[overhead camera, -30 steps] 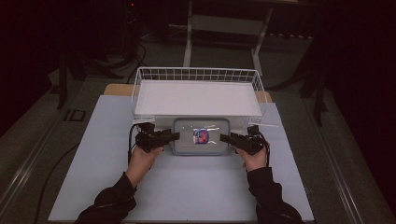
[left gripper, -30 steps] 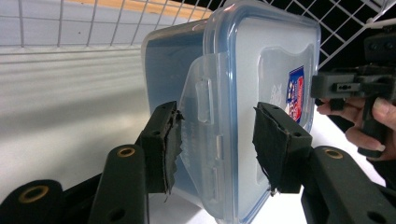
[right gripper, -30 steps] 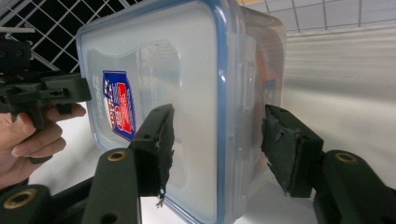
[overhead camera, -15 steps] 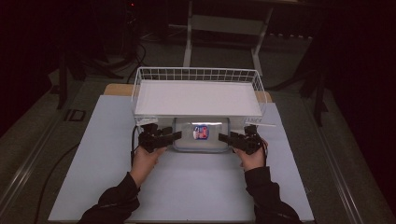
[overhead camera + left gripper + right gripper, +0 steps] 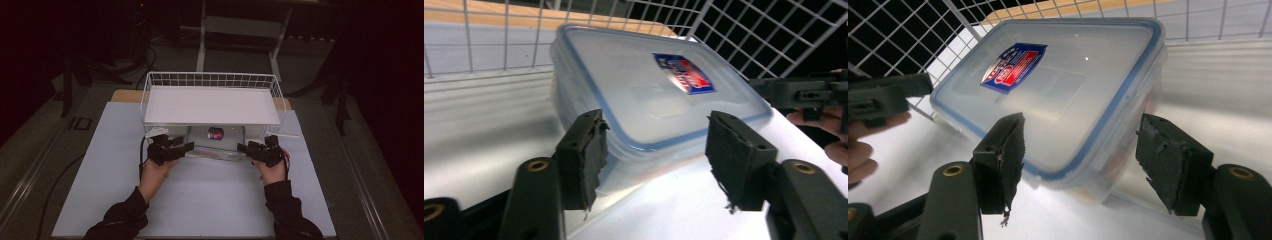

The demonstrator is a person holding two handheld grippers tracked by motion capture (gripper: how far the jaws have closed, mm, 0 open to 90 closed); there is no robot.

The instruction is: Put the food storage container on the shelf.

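Note:
A clear plastic box (image 5: 215, 148) with a blue-rimmed lid and a red and blue label lies flat on the white table, its far part under the white wire rack (image 5: 210, 79). My left gripper (image 5: 188, 147) is at the box's near left corner, my right gripper (image 5: 243, 148) at its near right corner. In the left gripper view the left gripper (image 5: 659, 160) has just been opening; the box (image 5: 649, 90) corner sits between the pads without being pressed. In the right gripper view the right gripper (image 5: 1083, 160) has also been opening, and the box (image 5: 1068, 85) corner lies loosely between its pads.
The rack stands on legs at the back of the table (image 5: 210, 205), with a white sheet on its top and wire mesh beside and behind the box. Dark floor and a metal stand (image 5: 240, 30) lie beyond the table.
The box has slid farther under the rack, and both hands have followed it a little toward the rack. The left jaws have spread apart off the box corner.

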